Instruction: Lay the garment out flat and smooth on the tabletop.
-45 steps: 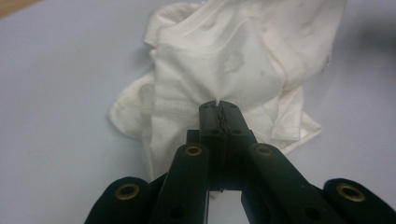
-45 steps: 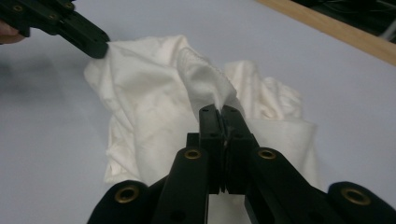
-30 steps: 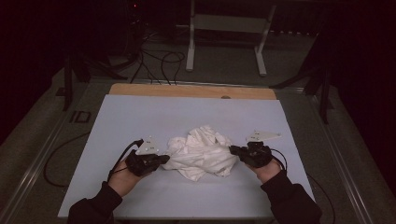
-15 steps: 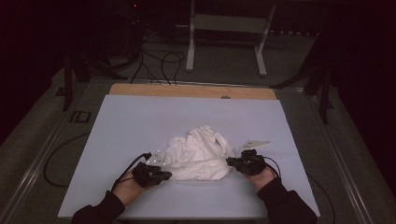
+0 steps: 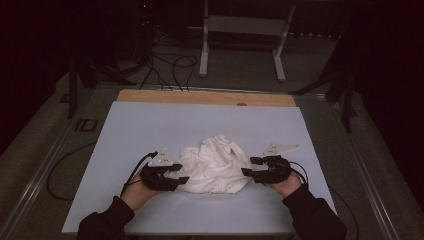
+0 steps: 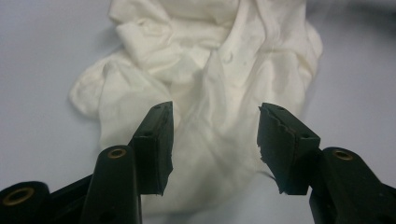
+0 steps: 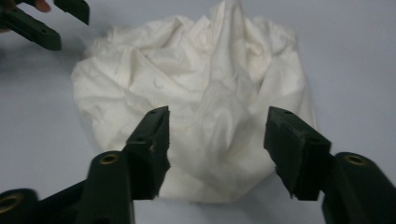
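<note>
A crumpled white cloth (image 5: 215,167) lies in a heap on the pale blue table top (image 5: 150,125), near the front. My left gripper (image 5: 181,173) sits at the cloth's left edge and my right gripper (image 5: 248,166) at its right edge, both pointing inward. In the left gripper view the left gripper (image 6: 214,140) has just been opening; the cloth (image 6: 210,60) shows in the gap, untouched by the pads. The right gripper (image 7: 217,144) has likewise just been opening, with the cloth (image 7: 196,84) lying loose between its jaws. The left gripper (image 7: 42,18) appears beyond the heap.
A wooden strip (image 5: 200,97) runs along the table's far edge. Beyond it stand a white metal frame (image 5: 240,30) and loose cables (image 5: 170,65) on the dark floor. Bare table top stretches behind the cloth and to both sides.
Both grippers were shut on the cloth's side edges and drew it slightly toward the front. Their jaws now stand apart and the cloth rests loose on the table.
</note>
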The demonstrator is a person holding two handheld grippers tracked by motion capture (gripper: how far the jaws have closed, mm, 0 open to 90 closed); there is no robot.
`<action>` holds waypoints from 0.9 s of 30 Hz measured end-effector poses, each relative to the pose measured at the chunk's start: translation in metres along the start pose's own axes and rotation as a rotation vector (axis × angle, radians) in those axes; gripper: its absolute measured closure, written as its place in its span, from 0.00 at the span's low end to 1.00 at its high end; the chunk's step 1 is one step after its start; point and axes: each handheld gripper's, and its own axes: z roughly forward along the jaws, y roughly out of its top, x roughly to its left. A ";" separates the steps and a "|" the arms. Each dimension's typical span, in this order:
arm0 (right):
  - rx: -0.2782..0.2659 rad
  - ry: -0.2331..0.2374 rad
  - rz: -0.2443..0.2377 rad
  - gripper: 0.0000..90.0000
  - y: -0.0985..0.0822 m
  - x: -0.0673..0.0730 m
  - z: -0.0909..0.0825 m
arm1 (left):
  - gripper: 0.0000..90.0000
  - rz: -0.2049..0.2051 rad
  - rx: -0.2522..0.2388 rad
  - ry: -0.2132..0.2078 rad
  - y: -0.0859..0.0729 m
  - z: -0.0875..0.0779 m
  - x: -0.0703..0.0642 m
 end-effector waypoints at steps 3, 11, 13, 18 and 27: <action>-0.011 0.008 -0.013 0.41 0.006 -0.002 0.002 | 0.52 -0.011 -0.010 -0.031 0.007 0.008 0.005; 0.058 0.043 -0.014 0.38 0.008 -0.007 0.028 | 0.47 -0.014 0.080 -0.107 0.015 0.038 0.017; 0.084 0.047 -0.007 0.38 0.005 -0.007 0.034 | 0.47 -0.008 0.112 -0.115 0.014 0.044 0.019; 0.116 0.034 -0.027 0.60 -0.001 -0.007 0.035 | 0.60 0.010 0.159 -0.144 0.011 0.051 0.021; 0.136 0.030 -0.089 0.94 -0.002 0.000 0.026 | 0.97 0.063 0.152 -0.163 0.016 0.044 0.013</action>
